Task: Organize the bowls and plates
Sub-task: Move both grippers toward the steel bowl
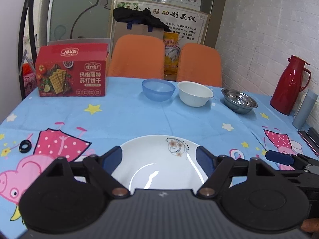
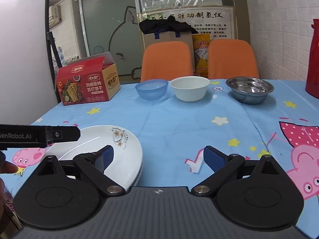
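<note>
A white plate with a flower print (image 1: 159, 159) lies on the blue cartoon tablecloth (image 1: 129, 117) at the near edge. My left gripper (image 1: 159, 157) is open, its fingers hovering over the plate, one on each side. In the right wrist view the same plate (image 2: 119, 149) sits at the lower left. My right gripper (image 2: 159, 157) is open and empty, its left fingertip over the plate's right part. At the far side stand three bowls in a row: a blue plastic one (image 1: 158, 89), a white one (image 1: 195, 93) and a steel one (image 1: 239, 100).
A red cracker box (image 1: 72, 71) stands at the far left. A red thermos jug (image 1: 289, 84) stands at the far right by the wall. Two orange chairs (image 1: 137, 57) sit behind the table. A small black ring (image 1: 25, 145) lies at the left.
</note>
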